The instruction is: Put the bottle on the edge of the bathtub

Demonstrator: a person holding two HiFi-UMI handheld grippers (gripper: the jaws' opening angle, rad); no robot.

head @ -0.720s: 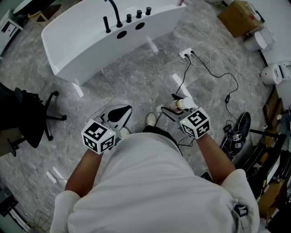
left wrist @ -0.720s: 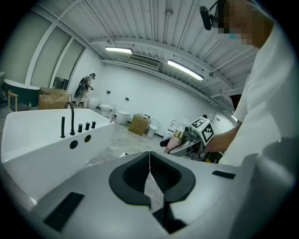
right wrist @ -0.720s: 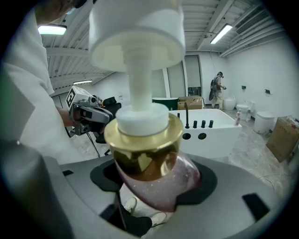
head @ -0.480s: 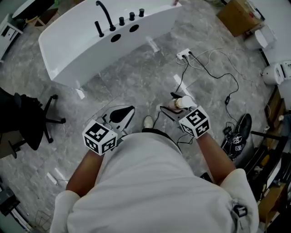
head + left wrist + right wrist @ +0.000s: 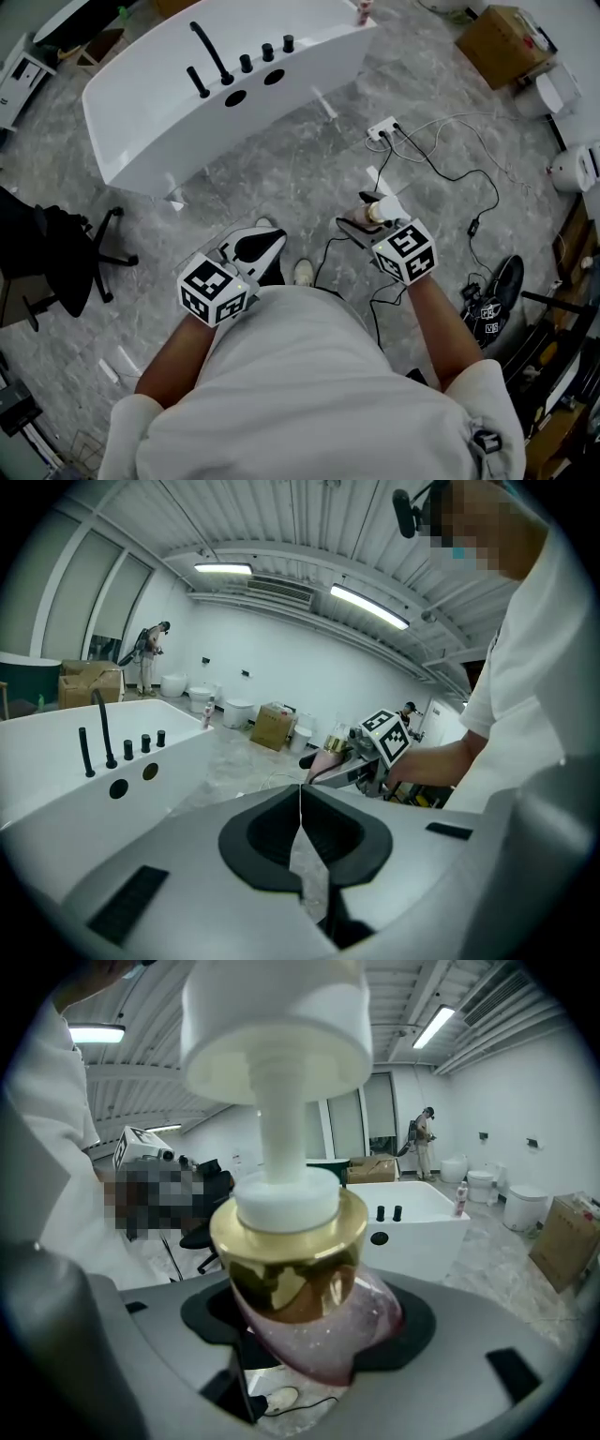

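Observation:
A white bathtub with a black faucet and knobs stands across the floor ahead of me; it also shows as the tub and the tub in the gripper views. My right gripper is shut on a pump bottle with a white pump head, a gold collar and a pinkish body. It holds the bottle tilted, well short of the tub. My left gripper is shut and empty; its pads meet. The held bottle shows from the left gripper view too.
A small pink bottle stands on the tub's far corner. On the floor to the right lie a power strip with cables and a cardboard box. An office chair is at the left, and white fixtures are at the right edge.
The head view has shifted a little, so the tub sits slightly lower in it and a foot shows ahead. Both grippers stay in front of the body, and the bottle stays in the right one.

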